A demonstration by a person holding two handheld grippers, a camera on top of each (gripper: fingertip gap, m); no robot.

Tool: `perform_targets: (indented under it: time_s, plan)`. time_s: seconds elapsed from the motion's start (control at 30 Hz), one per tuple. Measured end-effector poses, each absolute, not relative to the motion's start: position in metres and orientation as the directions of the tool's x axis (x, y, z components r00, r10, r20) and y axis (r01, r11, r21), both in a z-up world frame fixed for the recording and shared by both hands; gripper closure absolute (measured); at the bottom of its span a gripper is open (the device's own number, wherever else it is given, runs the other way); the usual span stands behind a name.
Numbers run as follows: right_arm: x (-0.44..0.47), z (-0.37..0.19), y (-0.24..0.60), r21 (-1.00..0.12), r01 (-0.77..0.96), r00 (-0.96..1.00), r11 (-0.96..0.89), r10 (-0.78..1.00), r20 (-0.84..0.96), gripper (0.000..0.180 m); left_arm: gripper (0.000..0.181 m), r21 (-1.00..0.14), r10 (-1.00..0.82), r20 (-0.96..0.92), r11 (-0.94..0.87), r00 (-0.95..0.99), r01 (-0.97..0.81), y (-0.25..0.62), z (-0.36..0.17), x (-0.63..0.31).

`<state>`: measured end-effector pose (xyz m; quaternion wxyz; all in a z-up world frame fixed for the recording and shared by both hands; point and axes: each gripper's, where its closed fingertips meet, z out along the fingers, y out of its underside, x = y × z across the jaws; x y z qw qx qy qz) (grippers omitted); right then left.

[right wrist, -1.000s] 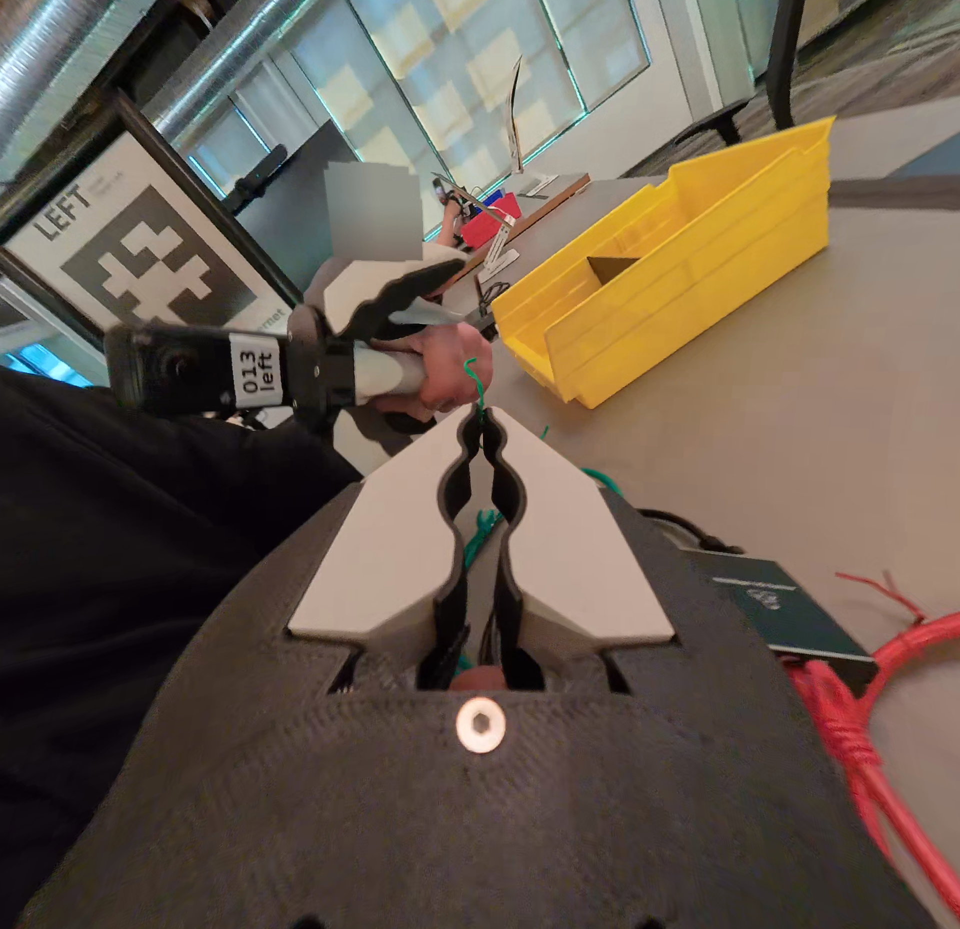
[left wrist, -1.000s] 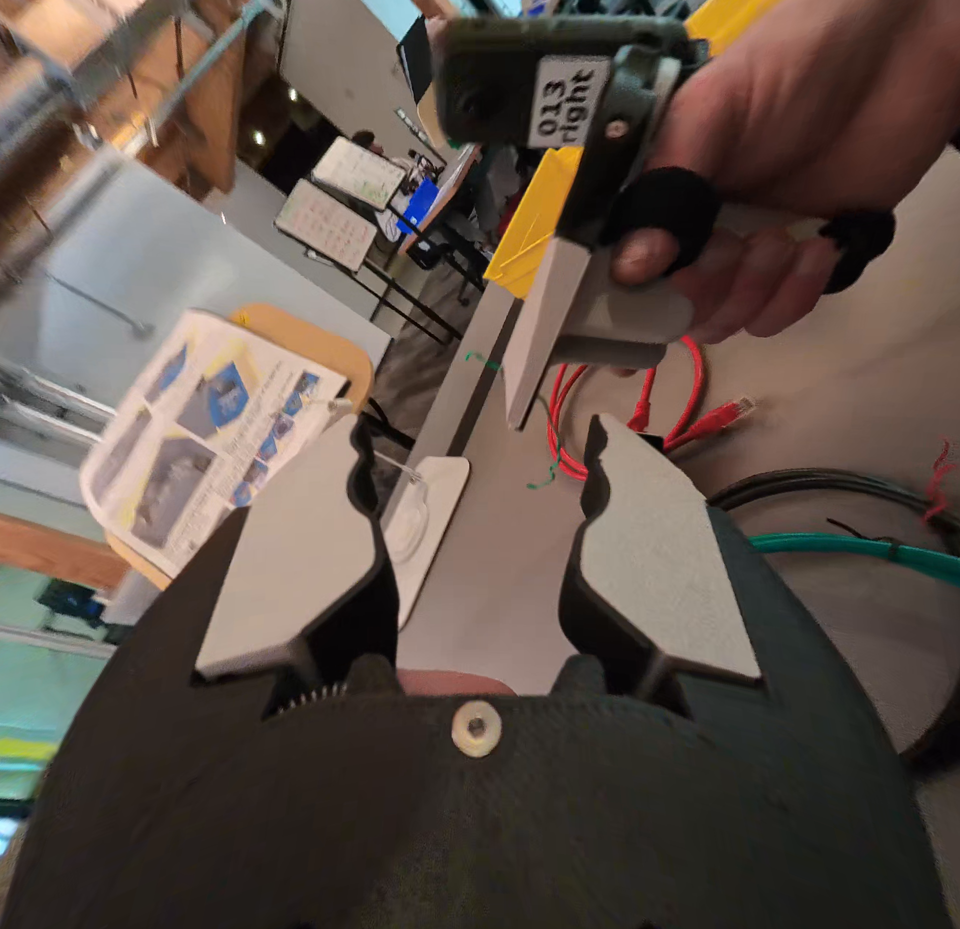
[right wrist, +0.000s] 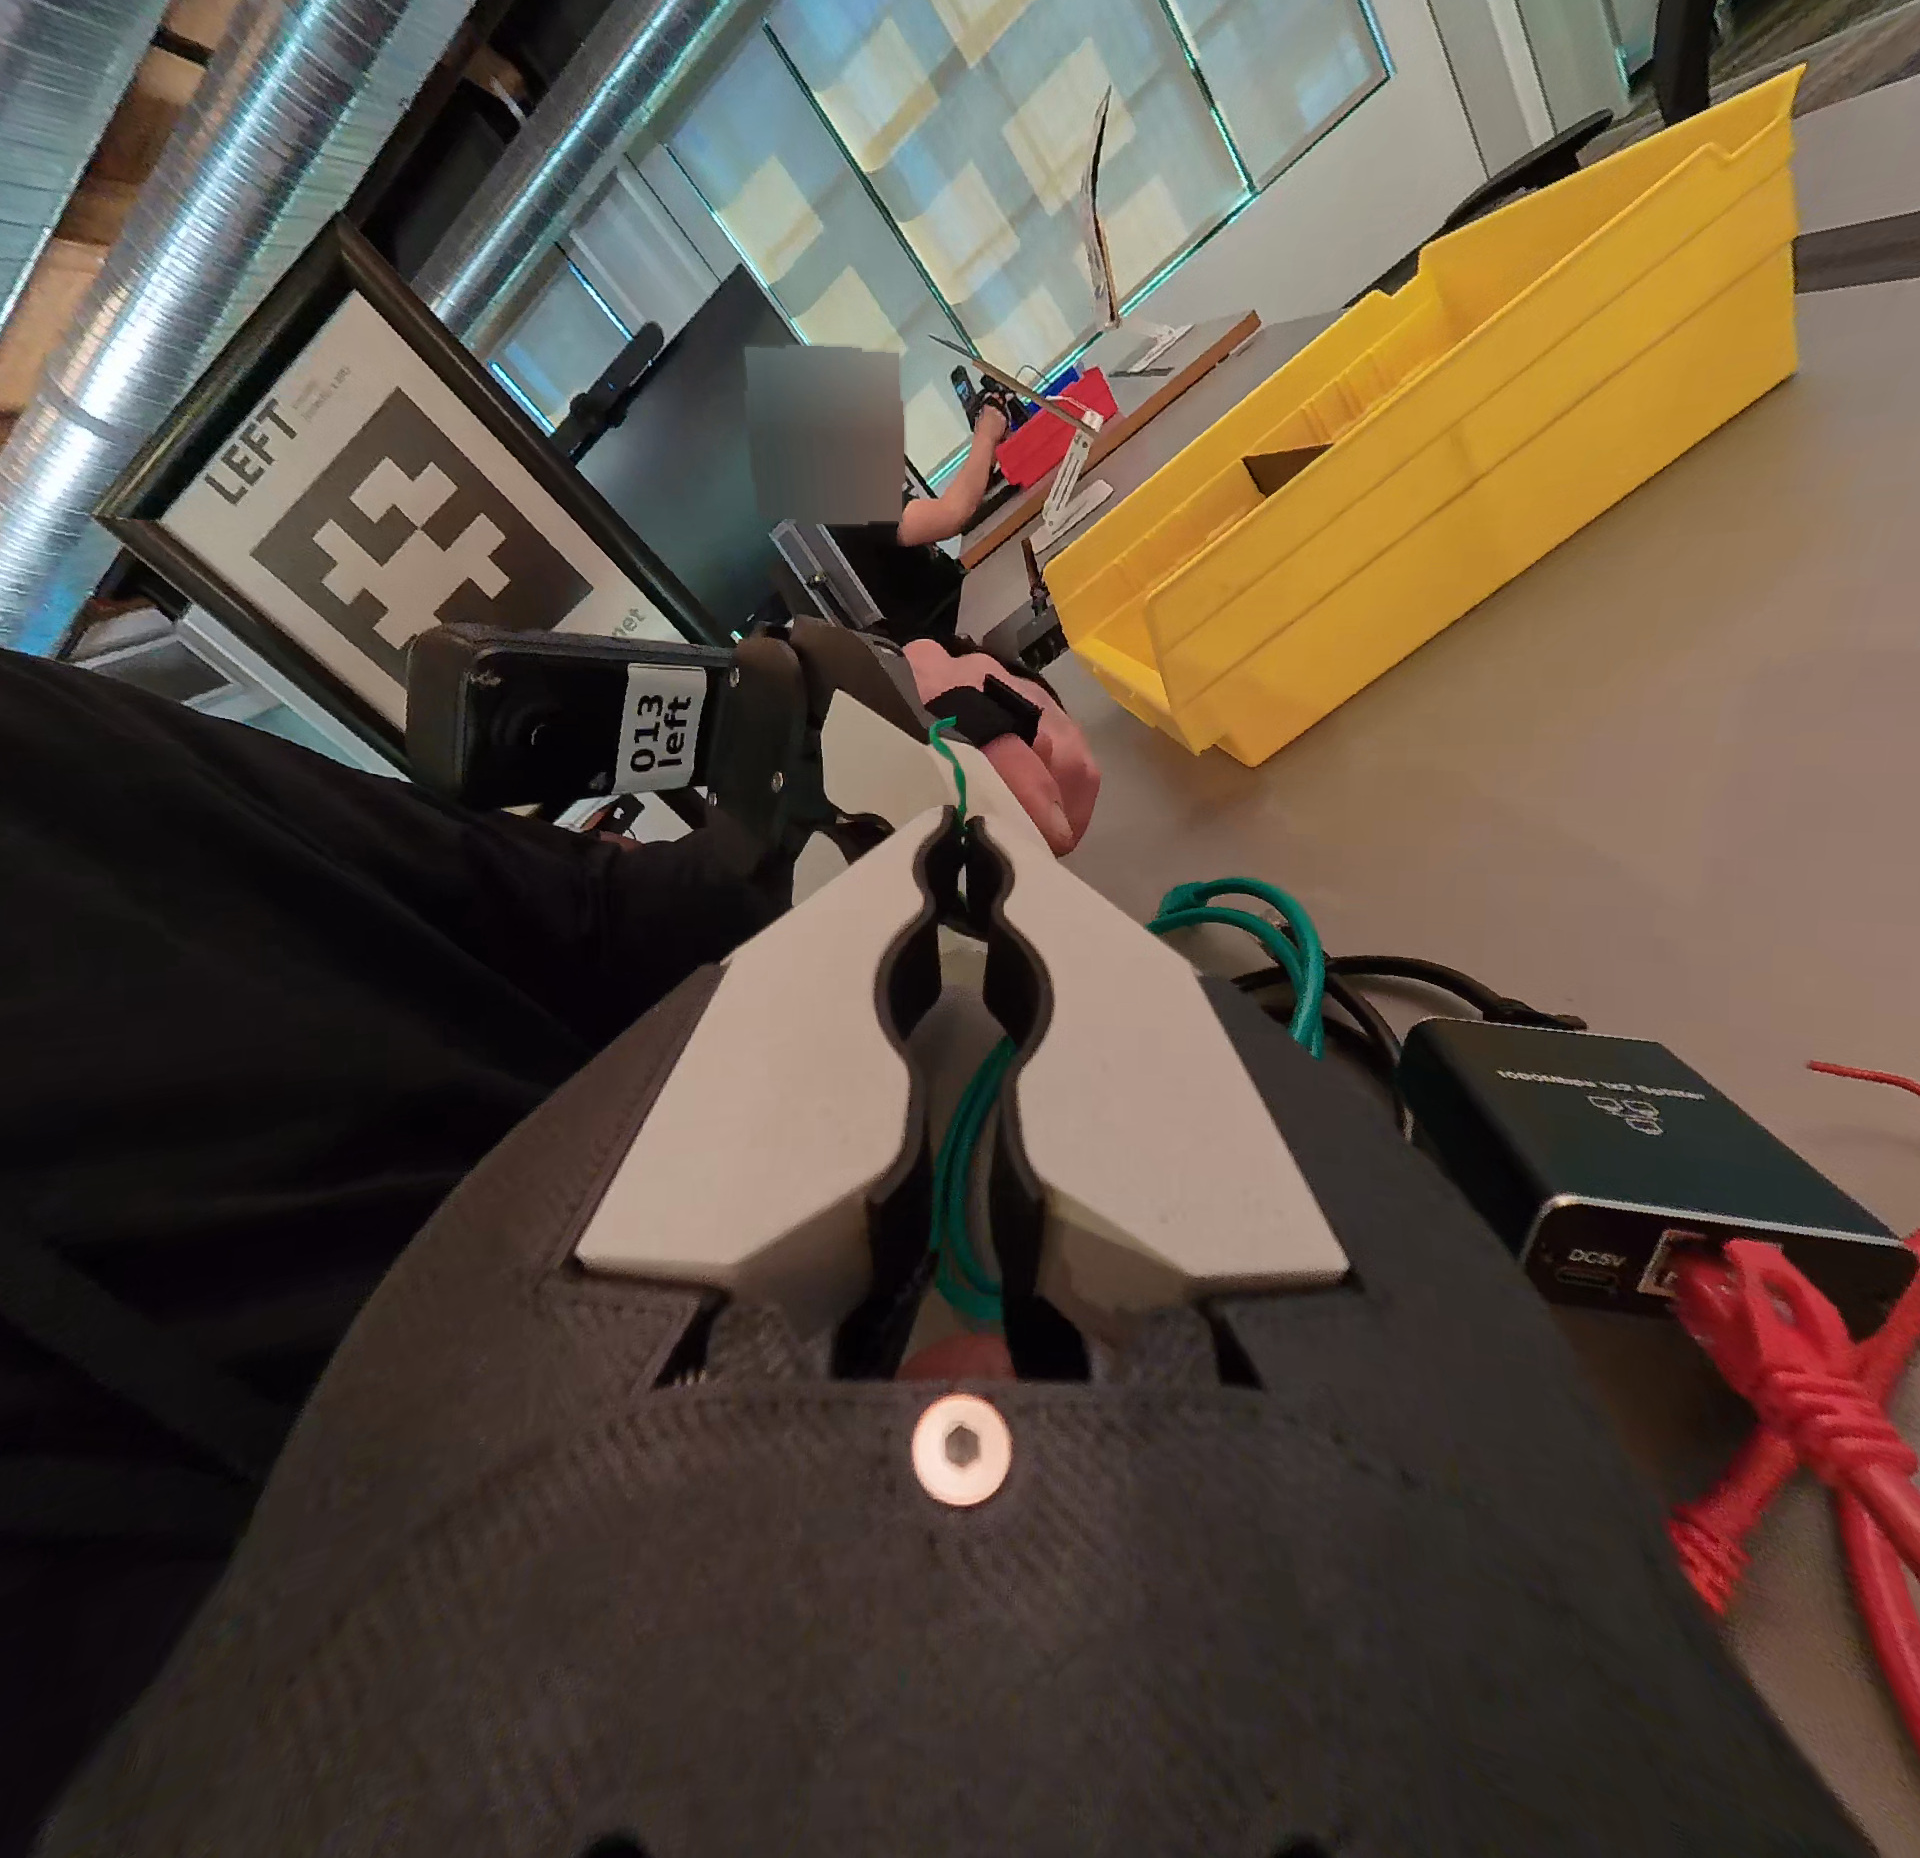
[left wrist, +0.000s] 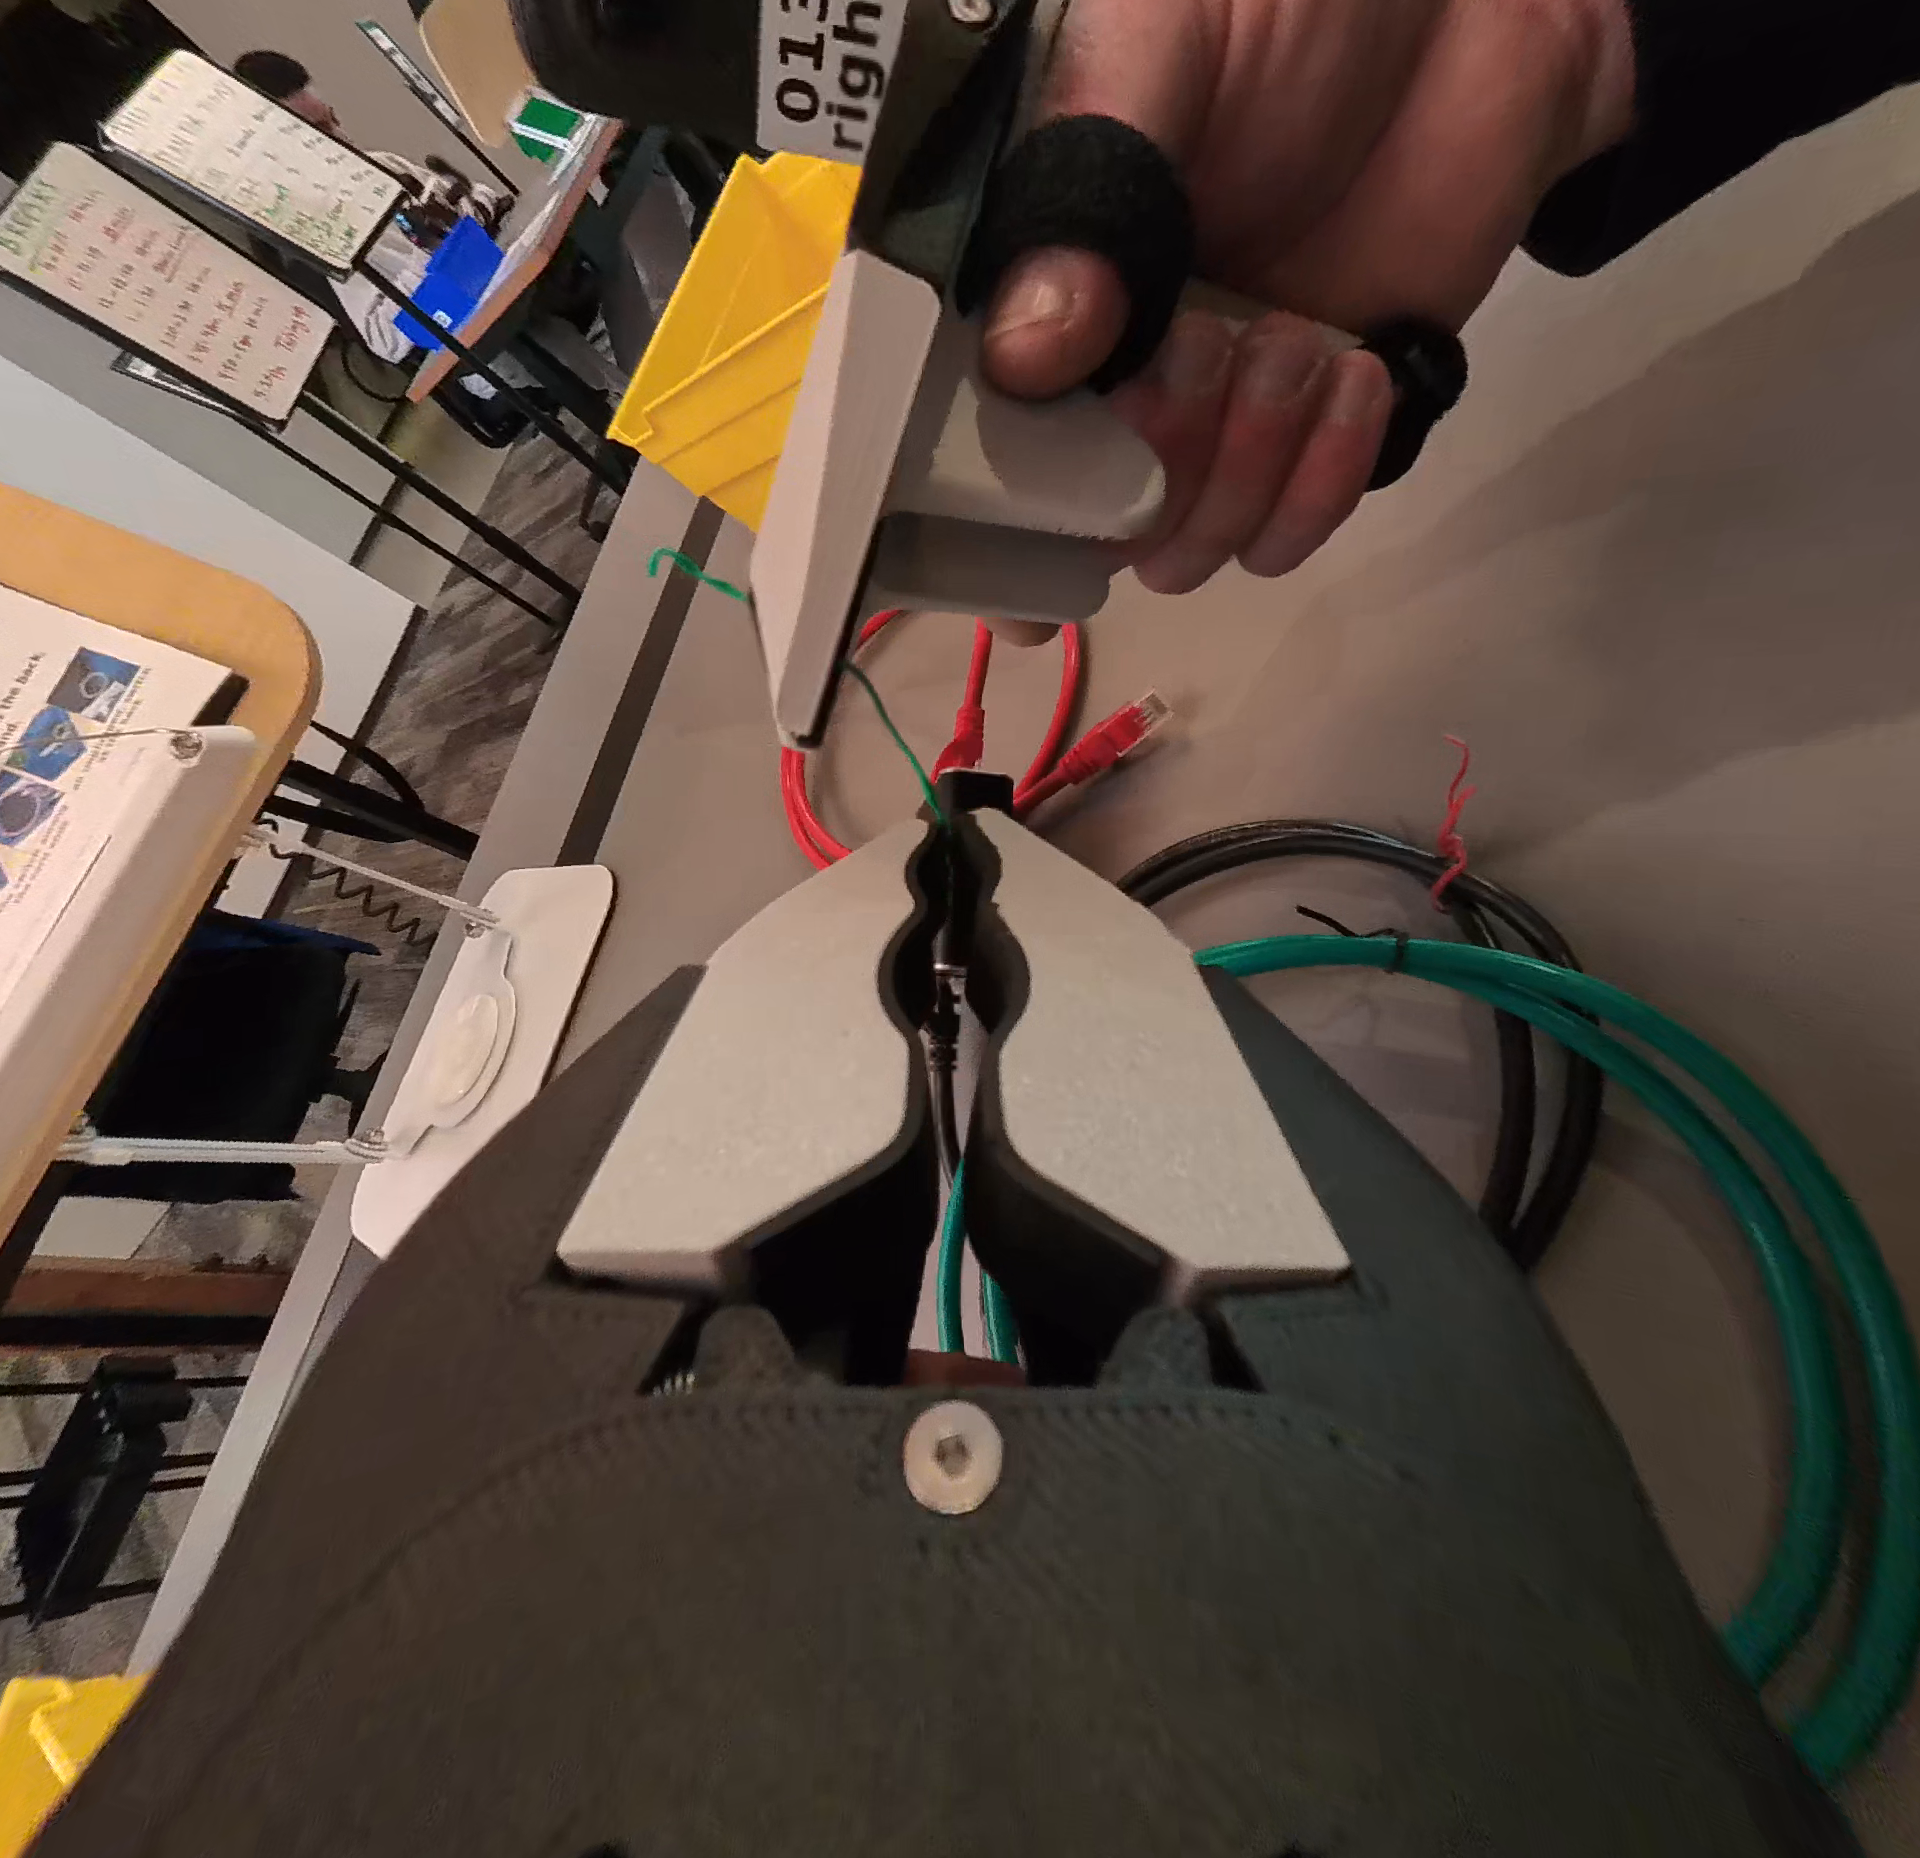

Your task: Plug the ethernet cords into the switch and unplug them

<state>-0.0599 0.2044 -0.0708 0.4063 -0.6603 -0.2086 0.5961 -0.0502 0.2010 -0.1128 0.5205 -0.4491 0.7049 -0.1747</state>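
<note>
Beside the dark rectangular metal switch point(right wrist: 1652, 1164), the left gripper point(left wrist: 948, 829) and right gripper point(right wrist: 961, 840) were both clamped on a thin green wire tie point(left wrist: 894, 733); the coiled green ethernet cord point(left wrist: 1714, 1185) partly hidden.

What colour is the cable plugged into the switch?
Red; the cable enters the dark switch, best seen in the right wrist view.

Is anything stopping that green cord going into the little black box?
Probably the thin green twist tie, pinched by left gripper and right gripper; the green cord lies coiled. The switch's visible port holds a red plug.
</note>
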Motion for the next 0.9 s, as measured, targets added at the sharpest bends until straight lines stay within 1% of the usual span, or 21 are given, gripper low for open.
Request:
perform_targets:
  time_s: [0.03,0.2,0.4,0.43,0.47,0.5,0.53,0.6,0.67,0.7,0.77,0.83,0.9]
  plan:
    - [-0.059,-0.07,0.204,-0.787,-0.21,0.203,-0.58,0.761,-0.616,0.18,0.18,-0.722,-0.819,-0.572,0.529,-0.046,-0.446,0.202,-0.11,-0.051]
    - [-0.056,-0.071,0.206,-0.821,-0.173,0.266,-0.545,0.777,-0.571,0.18,0.18,-0.752,-0.842,-0.54,0.491,-0.016,-0.44,0.21,-0.106,-0.057]
    - [-0.063,-0.069,0.204,-0.86,-0.109,0.321,-0.499,0.801,-0.505,0.18,0.179,-0.754,-0.837,-0.547,0.489,0.007,-0.438,0.218,-0.101,-0.063]
    - [-0.063,-0.067,0.203,-0.862,-0.107,0.32,-0.496,0.804,-0.502,0.18,0.179,-0.744,-0.831,-0.556,0.492,0.009,-0.452,0.22,-0.102,-0.065]
    - [-0.06,-0.06,0.204,-0.866,-0.135,0.313,-0.482,0.808,-0.499,0.18,0.181,-0.699,-0.804,-0.594,0.5,0.026,-0.512,0.233,-0.108,-0.072]
    - [-0.051,-0.046,0.205,-0.863,-0.199,0.297,-0.463,0.811,-0.504,0.18,0.18,-0.637,-0.773,-0.634,0.501,0.028,-0.585,0.248,-0.118,-0.084]
    - [-0.038,-0.032,0.206,-0.863,-0.243,0.299,-0.443,0.812,-0.501,0.18,0.18,-0.642,-0.777,-0.628,0.482,0.049,-0.596,0.257,-0.121,-0.094]
    - [-0.016,-0.023,0.209,-0.893,-0.216,0.366,-0.395,0.815,-0.449,0.18,0.18,-0.727,-0.818,-0.564,0.425,0.115,-0.54,0.262,-0.107,-0.101]
    - [-0.009,-0.025,0.208,-0.877,-0.225,0.352,-0.425,0.804,-0.48,0.18,0.176,-0.76,-0.835,-0.538,0.422,0.114,-0.494,0.256,-0.093,-0.095]
    - [-0.012,-0.033,0.208,-0.871,-0.202,0.349,-0.448,0.798,-0.492,0.18,0.174,-0.761,-0.826,-0.551,0.439,0.119,-0.477,0.253,-0.087,-0.091]
    - [-0.021,-0.045,0.208,-0.86,-0.173,0.343,-0.48,0.789,-0.509,0.18,0.167,-0.732,-0.793,-0.601,0.5,0.095,-0.462,0.241,-0.079,-0.08]
    - [-0.032,-0.047,0.205,-0.849,-0.179,0.303,-0.498,0.793,-0.529,0.18,0.15,-0.71,-0.767,-0.637,0.544,0.08,-0.447,0.226,-0.076,-0.067]
    - [-0.038,-0.046,0.203,-0.843,-0.183,0.28,-0.506,0.795,-0.538,0.18,0.146,-0.675,-0.739,-0.671,0.58,0.054,-0.456,0.216,-0.08,-0.057]
